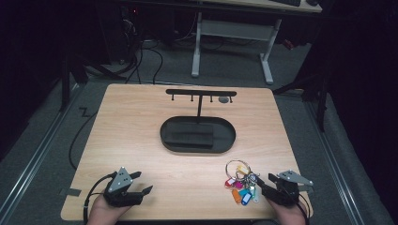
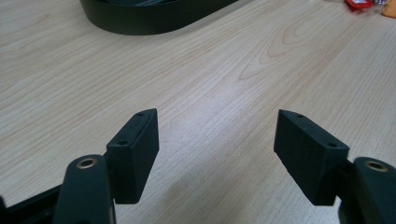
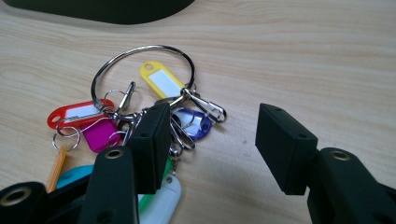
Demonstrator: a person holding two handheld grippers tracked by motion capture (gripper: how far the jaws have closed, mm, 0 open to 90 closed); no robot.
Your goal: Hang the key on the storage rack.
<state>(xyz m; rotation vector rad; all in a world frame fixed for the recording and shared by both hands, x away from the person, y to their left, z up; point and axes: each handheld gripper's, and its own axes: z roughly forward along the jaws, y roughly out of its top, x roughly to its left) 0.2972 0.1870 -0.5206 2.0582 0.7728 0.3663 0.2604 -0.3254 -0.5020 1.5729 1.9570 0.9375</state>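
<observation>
Key bunch [image 1: 241, 182] lies flat on the table [image 1: 141, 122] near the front edge, toward the front-right corner. Big steel ring [image 3: 142, 74] points toward the table's middle; coloured tags fan back toward the front edge: yellow tag [image 3: 162, 80] inside the ring, red tag [image 3: 79, 112], magenta, blue, orange, white around the clips.

Right gripper [image 3: 210, 135] sits just right of the bunch, jaws apart, nothing clamped. One pad is over the clip cluster, the other over bare wood, so the gap is offset to the side of the keys.

Likely step: grab the bunch to hang it on the black hook rack [image 1: 201, 93] that stands in the oval tray [image 1: 197, 134] at mid-table. To do it well: shift the gap toward the ring, take the ring wire or the clip knot rather than a loose tag, keep the jaws low and nearly level with the table, close squarely. A tag grip risks the bunch swinging or slipping.

Left gripper [image 2: 215, 140] is near the front-left corner, well apart from the keys, jaws wide and empty over bare wood, aimed at the tray's rim. Both forearms come in over the front edge, hands low.
</observation>
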